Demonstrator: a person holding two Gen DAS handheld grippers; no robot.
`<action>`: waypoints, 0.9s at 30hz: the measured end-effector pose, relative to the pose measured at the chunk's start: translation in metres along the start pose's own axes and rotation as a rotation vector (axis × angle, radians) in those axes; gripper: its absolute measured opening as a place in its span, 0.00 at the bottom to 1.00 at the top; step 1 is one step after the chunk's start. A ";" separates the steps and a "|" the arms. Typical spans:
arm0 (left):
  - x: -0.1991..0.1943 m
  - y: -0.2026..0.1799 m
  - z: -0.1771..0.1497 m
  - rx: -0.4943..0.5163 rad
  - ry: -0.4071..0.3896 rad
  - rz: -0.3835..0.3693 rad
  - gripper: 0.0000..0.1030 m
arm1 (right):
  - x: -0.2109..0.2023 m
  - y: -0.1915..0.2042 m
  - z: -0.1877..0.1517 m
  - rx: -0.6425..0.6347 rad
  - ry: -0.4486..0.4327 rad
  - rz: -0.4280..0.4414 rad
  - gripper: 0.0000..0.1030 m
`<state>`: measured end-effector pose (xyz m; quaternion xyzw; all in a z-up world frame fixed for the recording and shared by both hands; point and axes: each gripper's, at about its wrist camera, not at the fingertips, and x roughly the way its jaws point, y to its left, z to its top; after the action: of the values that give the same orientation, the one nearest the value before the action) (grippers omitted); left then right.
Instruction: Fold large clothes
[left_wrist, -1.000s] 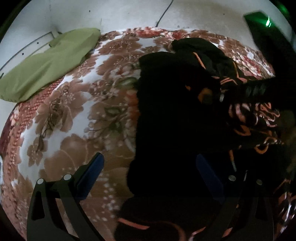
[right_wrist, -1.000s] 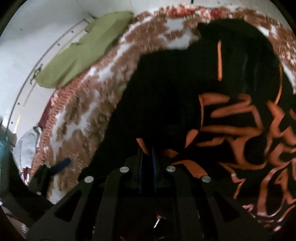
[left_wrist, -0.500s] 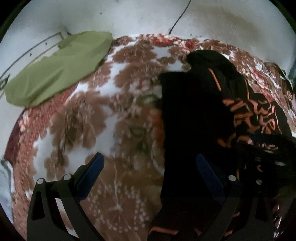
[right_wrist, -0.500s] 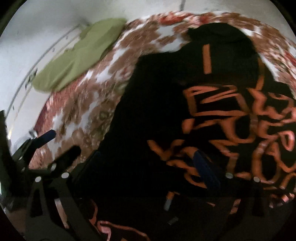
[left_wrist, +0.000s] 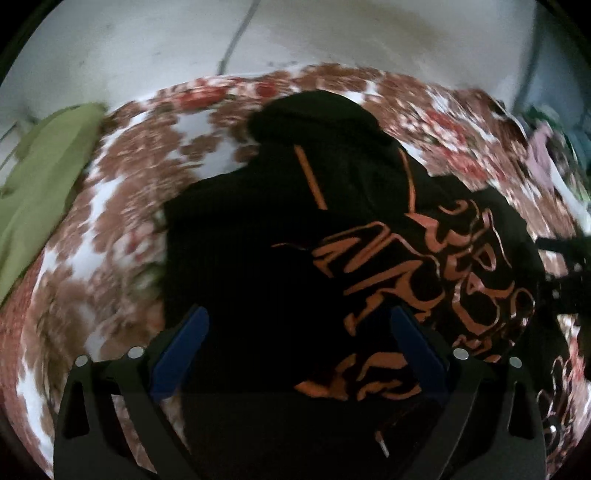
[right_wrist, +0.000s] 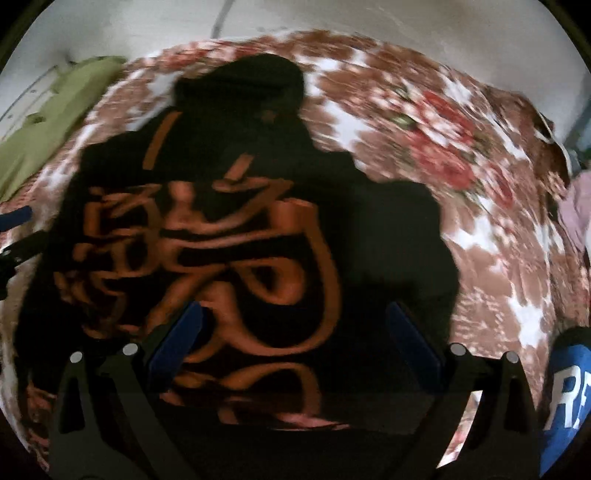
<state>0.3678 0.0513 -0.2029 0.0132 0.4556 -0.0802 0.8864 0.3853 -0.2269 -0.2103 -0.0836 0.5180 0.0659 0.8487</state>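
Now both sets of jaws hang clear above the black hoodie — the right gripper spread wide, the left gripper closing, pinching nothing. It lies flat on the floral bedspread, orange lettering up, ready for folding.

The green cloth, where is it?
The green cloth lies at the far left in both views, on the edge of the flowery blanket by the white wall, left of the black hoodie, not touching it.
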 end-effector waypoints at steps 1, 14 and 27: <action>0.005 -0.002 0.001 0.006 0.012 0.001 0.81 | 0.004 -0.005 -0.002 0.012 0.005 -0.002 0.95; 0.043 0.028 -0.005 -0.133 0.131 -0.128 0.13 | 0.033 -0.028 -0.011 0.040 0.021 0.002 0.95; 0.023 0.065 -0.026 -0.155 0.150 -0.095 0.10 | 0.042 -0.021 -0.012 -0.002 0.049 -0.031 0.95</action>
<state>0.3700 0.1148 -0.2405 -0.0708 0.5258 -0.0854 0.8434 0.3981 -0.2488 -0.2518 -0.0939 0.5371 0.0512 0.8367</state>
